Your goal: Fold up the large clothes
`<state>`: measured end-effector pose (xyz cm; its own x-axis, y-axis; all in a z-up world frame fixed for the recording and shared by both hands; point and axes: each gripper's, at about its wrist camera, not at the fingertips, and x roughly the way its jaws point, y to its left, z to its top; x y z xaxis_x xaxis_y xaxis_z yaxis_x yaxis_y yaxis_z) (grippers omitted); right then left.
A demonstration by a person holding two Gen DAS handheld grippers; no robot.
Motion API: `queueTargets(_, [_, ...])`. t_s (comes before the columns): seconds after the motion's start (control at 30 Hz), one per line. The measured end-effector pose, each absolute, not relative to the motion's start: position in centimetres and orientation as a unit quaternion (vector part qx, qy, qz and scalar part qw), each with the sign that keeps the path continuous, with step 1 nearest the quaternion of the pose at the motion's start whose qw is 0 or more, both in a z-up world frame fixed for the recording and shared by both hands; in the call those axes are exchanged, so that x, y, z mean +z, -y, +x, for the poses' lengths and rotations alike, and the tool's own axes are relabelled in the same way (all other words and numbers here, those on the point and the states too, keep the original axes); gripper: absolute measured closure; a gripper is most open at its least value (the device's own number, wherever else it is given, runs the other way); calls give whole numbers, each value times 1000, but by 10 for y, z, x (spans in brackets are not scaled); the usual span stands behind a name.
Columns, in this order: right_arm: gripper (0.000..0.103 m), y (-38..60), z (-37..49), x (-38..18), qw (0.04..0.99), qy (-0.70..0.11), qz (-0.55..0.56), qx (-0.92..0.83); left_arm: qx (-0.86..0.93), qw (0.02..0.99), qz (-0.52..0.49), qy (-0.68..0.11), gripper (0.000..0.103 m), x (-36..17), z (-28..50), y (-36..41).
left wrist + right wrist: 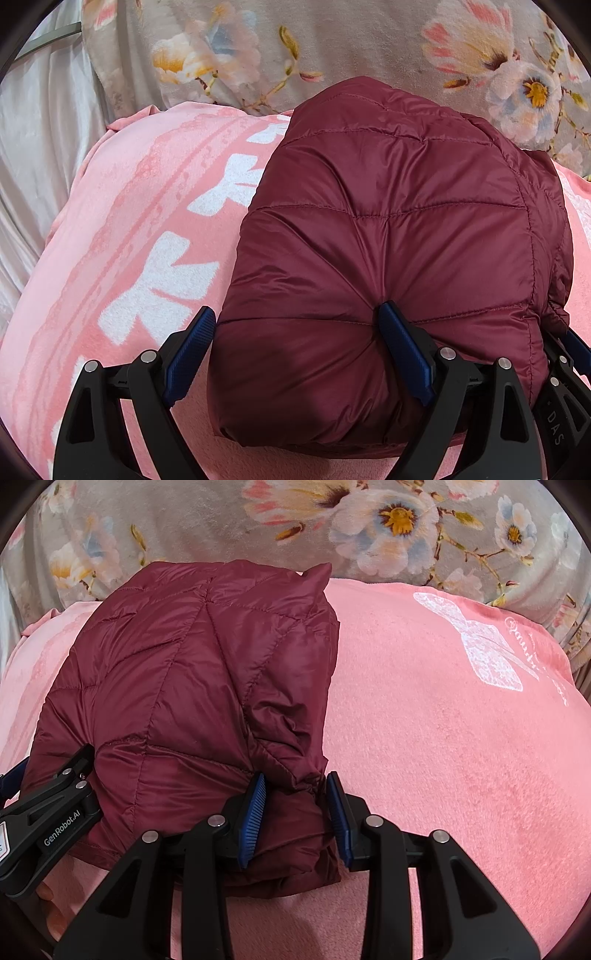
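From the left wrist: a folded maroon quilted jacket (399, 236) lying as a thick bundle on a pink blanket (122, 236) with white bow prints, and behind it a grey floral blanket (332, 40). Left claw (297, 354) standing wide open at the near edge of the bundle, left blue pad out on the pink cloth and clear of the jacket, right blue pad pressed into a dent in the quilted top; no grip on anything. Part of the right claw (565, 362) visible at the lower right edge, against the jacket corner. From the right wrist: same maroon quilted jacket (192, 701) on the left half of the view, resting on the pink blanket (443, 746), grey floral blanket (207, 524) further back. Right claw (295, 819) partly open around the near right corner of the bundle, gathered cloth between the two blue pads; left pad touching the fabric, right pad just beside it with a thin gap, so rather a loose surround than a firm pinch. Left claw (55, 797) visible at the left edge, lying against the near left side of the jacket.
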<state>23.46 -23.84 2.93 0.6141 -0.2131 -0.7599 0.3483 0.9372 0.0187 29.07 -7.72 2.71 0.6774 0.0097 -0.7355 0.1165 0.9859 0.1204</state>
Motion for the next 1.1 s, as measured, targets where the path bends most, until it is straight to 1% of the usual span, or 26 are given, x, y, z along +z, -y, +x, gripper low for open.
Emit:
queueTargets(0.43, [70, 239, 235, 30, 894, -412, 84, -156, -32, 913, 76, -401, 14, 28, 291, 75])
queueTargets(0.5, [69, 241, 234, 29, 894, -412, 88, -156, -32, 913, 75, -400, 15, 28, 291, 75])
queueTargets(0.67, [63, 248, 234, 27, 891, -413, 105, -155, -34, 914, 68, -399, 15, 29, 291, 74])
queueTargets(0.73, [62, 252, 230, 27, 893, -407, 120, -150, -37, 914, 61, -398, 14, 30, 290, 71])
queueTargets(0.83, [62, 266, 212, 36, 904, -370, 158, -147, -46, 916, 51, -396, 15, 35, 282, 60])
queueTargets(0.87, [63, 266, 205, 40, 907, -363, 153, -148, -49, 917, 57, -391, 15, 38, 274, 54])
queueTargets(0.9, [64, 265, 194, 47, 913, -353, 143, -147, -50, 920, 70, -383, 15, 41, 266, 50])
queueTargets(0.97, [73, 262, 184, 55, 919, -341, 138, -138, -49, 921, 91, -375, 15, 45, 254, 46])
queueTargets(1.0, [76, 260, 181, 59, 921, -340, 137, -130, -48, 921, 95, -374, 15, 47, 250, 43])
queueTargets(1.03, [84, 256, 182, 61, 922, -345, 133, -114, -51, 921, 93, -376, 15, 48, 247, 41])
queueTargets(1.07, [91, 253, 183, 62, 922, -350, 125, -105, -54, 920, 90, -377, 15, 48, 245, 38])
queueTargets(1.1, [91, 250, 185, 60, 922, -356, 117, -98, -59, 919, 84, -380, 15, 48, 242, 35])
